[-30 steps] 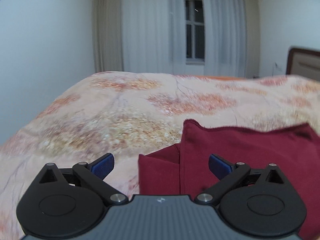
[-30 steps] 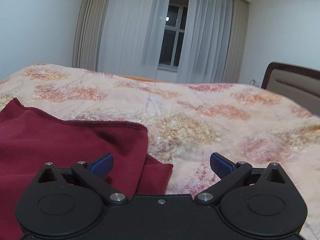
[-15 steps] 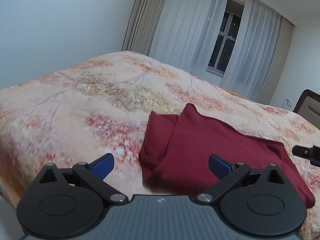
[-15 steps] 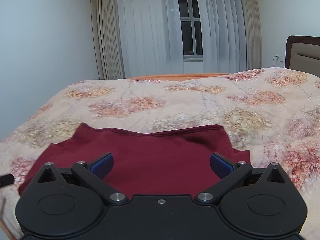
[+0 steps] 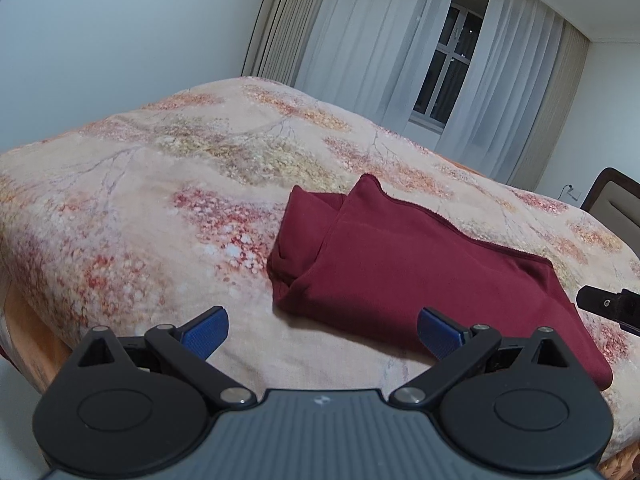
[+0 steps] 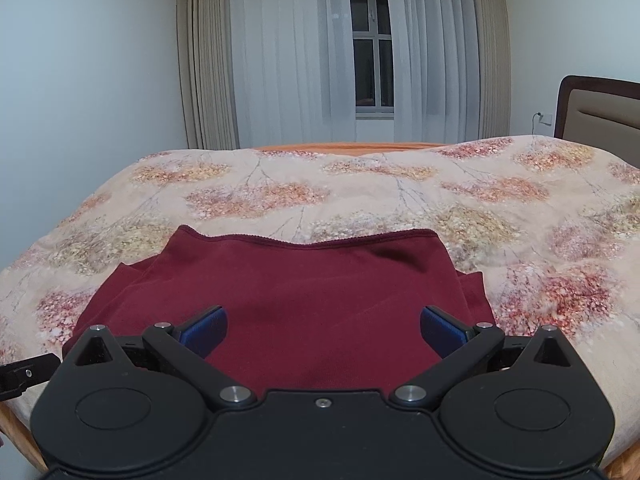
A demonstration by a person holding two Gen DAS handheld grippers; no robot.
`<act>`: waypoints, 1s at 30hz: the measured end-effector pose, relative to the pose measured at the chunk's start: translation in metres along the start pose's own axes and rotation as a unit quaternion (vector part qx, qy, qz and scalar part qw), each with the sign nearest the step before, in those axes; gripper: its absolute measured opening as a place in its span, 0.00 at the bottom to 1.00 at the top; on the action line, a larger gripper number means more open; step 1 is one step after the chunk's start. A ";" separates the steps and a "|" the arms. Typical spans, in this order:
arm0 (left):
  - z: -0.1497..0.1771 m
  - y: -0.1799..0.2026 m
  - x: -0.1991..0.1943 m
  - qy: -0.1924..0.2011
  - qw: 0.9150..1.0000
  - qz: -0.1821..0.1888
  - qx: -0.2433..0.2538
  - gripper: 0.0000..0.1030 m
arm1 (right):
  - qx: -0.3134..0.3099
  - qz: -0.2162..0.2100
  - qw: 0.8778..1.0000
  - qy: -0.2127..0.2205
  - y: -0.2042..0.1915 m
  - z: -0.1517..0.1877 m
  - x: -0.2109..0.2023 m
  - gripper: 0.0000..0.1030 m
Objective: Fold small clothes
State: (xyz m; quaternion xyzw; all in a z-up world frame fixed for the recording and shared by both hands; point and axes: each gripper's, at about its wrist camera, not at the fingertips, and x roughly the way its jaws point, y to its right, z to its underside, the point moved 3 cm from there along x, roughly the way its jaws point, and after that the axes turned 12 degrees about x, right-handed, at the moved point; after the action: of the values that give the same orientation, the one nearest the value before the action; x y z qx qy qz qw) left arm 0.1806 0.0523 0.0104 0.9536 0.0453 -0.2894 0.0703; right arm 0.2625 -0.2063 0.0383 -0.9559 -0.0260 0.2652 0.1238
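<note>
A dark red garment (image 5: 404, 268) lies folded flat on the bed, with a bunched layer sticking out at its left end. It also shows in the right wrist view (image 6: 304, 300). My left gripper (image 5: 322, 334) is open and empty, held above the bed's near edge just short of the garment's left corner. My right gripper (image 6: 323, 332) is open and empty, raised over the garment's near edge. Its tip shows at the right edge of the left wrist view (image 5: 608, 308).
The bed has a beige floral cover (image 5: 160, 208) with an orange sheet (image 6: 352, 145) at its far edge. A headboard (image 6: 600, 108) stands at the right. Curtains and a window (image 6: 370, 48) fill the far wall.
Both grippers have pulled back and up from the garment, so it now shows whole. Both jaws stay open. The garment lies still.
</note>
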 end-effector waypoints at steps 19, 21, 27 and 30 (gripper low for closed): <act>0.008 0.000 0.038 -0.044 0.999 -0.003 -0.005 1.00 | -0.044 0.011 0.998 -0.040 -0.019 0.003 0.083 0.99; 0.008 0.000 0.039 -0.043 0.999 -0.005 -0.002 1.00 | -0.051 0.013 0.998 -0.038 -0.021 0.000 0.093 0.99; 0.008 0.003 0.044 -0.045 0.999 -0.010 0.005 1.00 | -0.063 0.023 0.997 -0.040 -0.024 -0.008 0.124 0.99; 0.009 0.003 0.046 -0.046 0.999 -0.011 0.007 1.00 | -0.069 0.027 0.996 -0.043 -0.026 -0.009 0.135 0.99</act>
State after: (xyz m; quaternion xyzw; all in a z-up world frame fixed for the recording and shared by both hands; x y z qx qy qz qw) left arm 0.2140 0.0497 -0.0219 0.9391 0.0510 -0.3339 0.0627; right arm 0.3835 -0.1674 -0.0157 -0.9501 -0.0239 0.3071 0.0488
